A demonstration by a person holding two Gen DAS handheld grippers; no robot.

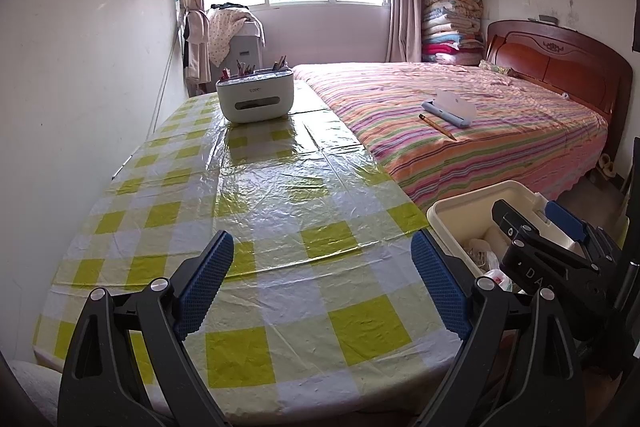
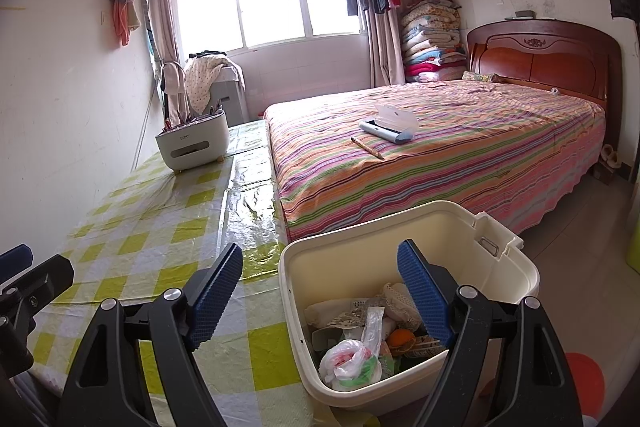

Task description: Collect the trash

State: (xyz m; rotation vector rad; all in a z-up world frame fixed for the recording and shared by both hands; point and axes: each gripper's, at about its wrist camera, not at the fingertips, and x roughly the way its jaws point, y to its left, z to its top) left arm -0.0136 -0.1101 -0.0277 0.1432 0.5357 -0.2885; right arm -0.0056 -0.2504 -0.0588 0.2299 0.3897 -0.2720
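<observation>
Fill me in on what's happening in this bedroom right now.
A person is collecting trash with two handheld grippers. The left gripper hangs open and empty over the yellow-checked plastic tablecloth. The right gripper is open too, poised above the cream plastic bin beside the table, holding nothing. The bin already contains crumpled bags and wrappers.

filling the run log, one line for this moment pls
left gripper open, empty | right gripper open over bin | trash in bin
</observation>
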